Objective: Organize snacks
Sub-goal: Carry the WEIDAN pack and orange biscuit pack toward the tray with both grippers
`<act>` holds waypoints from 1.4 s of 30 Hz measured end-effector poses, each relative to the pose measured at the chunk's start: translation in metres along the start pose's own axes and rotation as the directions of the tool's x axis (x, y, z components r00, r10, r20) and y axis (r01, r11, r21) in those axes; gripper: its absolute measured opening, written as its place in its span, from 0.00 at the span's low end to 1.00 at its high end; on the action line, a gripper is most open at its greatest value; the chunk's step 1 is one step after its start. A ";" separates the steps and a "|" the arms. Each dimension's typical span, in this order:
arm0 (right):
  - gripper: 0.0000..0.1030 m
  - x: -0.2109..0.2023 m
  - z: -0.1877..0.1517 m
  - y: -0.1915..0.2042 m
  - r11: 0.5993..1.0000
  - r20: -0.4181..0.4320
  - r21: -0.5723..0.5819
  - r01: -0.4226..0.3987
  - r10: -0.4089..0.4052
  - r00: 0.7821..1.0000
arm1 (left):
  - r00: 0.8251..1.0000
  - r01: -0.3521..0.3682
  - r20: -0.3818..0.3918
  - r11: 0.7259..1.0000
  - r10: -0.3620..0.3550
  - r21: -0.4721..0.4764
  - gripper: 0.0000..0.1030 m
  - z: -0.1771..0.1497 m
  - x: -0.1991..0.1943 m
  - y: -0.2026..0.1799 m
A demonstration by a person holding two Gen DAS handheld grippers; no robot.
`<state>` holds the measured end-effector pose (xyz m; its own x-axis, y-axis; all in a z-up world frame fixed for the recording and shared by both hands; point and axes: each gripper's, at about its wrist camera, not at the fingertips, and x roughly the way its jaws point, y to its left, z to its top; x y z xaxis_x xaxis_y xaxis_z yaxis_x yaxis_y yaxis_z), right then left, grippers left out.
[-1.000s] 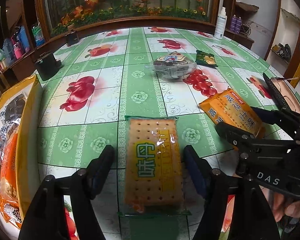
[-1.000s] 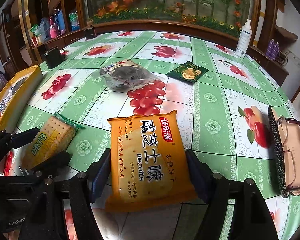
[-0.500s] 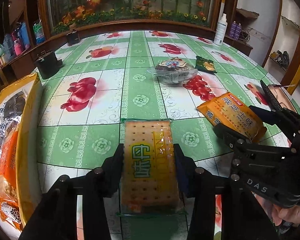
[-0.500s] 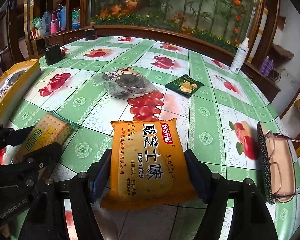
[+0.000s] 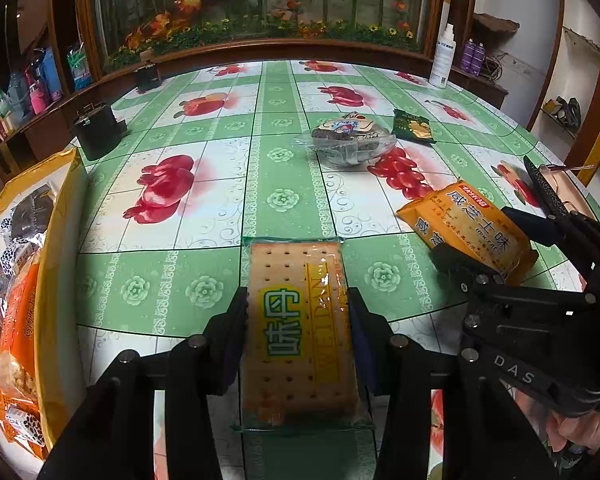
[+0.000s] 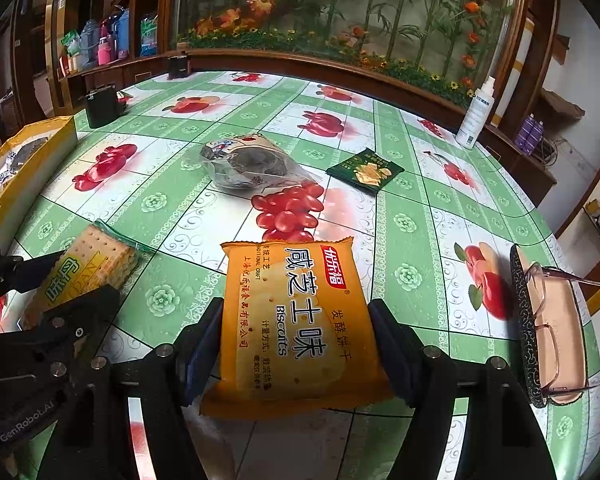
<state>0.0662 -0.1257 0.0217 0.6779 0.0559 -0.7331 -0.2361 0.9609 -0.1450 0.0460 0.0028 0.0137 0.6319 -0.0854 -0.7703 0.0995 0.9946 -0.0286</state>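
the left gripper (image 5: 298, 326) pinches the clear-wrapped cracker pack (image 5: 300, 332) by its long sides, low over the table (image 5: 204, 200). just beside it, the right gripper (image 6: 296, 344) clamps the orange biscuit bag (image 6: 296, 320) between both pads, bag tilted off the cloth.

Left tongs (image 5: 298, 330) have closed onto the cracker pack (image 5: 300, 328), seemingly gripping.

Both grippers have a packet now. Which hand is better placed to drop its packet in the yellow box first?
Left. The left gripper is clamped on the cracker packet, and the yellow box sits just to its left. The right gripper, holding the orange biscuit packet, would have to cross over it.
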 end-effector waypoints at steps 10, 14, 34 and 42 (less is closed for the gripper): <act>0.73 -0.004 0.000 0.003 0.999 0.024 -0.023 0.026 -0.026 0.999 | 1.000 0.003 0.008 1.000 -0.003 -0.023 0.44 -0.001 -0.003 0.003; 0.73 -0.005 0.001 0.002 0.999 0.029 -0.015 0.042 -0.041 0.999 | 1.000 -0.002 0.018 1.000 0.002 -0.024 0.44 -0.001 -0.006 0.004; 0.73 -0.031 -0.015 -0.021 0.975 0.054 0.223 -0.011 -0.001 0.999 | 0.991 0.007 0.132 0.999 -0.001 -0.047 0.44 -0.005 -0.040 0.011; 0.73 -0.037 -0.014 -0.004 0.974 0.067 0.220 -0.048 0.034 0.997 | 0.983 0.011 0.185 0.997 0.003 -0.078 0.44 -0.009 -0.064 0.029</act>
<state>0.0318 -0.1356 0.0403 0.7144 0.1065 -0.6916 -0.1093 0.9932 0.0401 0.0012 0.0379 0.0567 0.7635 -0.0917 -0.6393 0.0469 0.9951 -0.0867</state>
